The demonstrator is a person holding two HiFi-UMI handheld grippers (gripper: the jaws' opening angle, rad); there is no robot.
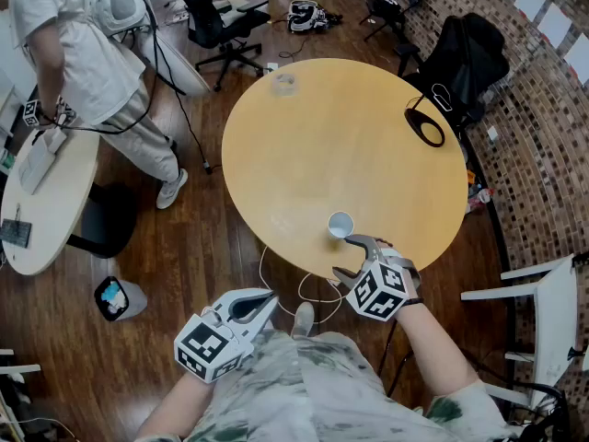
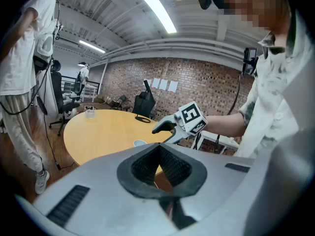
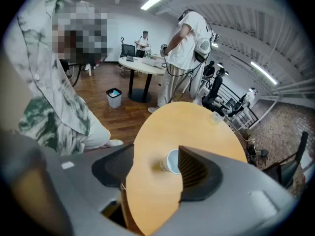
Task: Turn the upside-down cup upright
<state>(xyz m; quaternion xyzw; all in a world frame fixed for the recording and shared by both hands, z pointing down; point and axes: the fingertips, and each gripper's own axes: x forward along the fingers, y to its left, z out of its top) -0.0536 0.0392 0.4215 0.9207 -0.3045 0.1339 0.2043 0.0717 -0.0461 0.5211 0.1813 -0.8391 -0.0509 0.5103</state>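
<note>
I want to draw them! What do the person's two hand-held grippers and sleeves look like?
The left hand-held gripper and right hand-held gripper are pale grey, with curved jaws lined with black ridged pads. Each carries a cube with black-and-white square markers. The person wears a loose white shirt with green splotches.

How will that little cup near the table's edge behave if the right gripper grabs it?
The cup looks small, thin-walled and empty, so probably light and easily crushed. On the smooth table it may slide or tip from a nudge.
</note>
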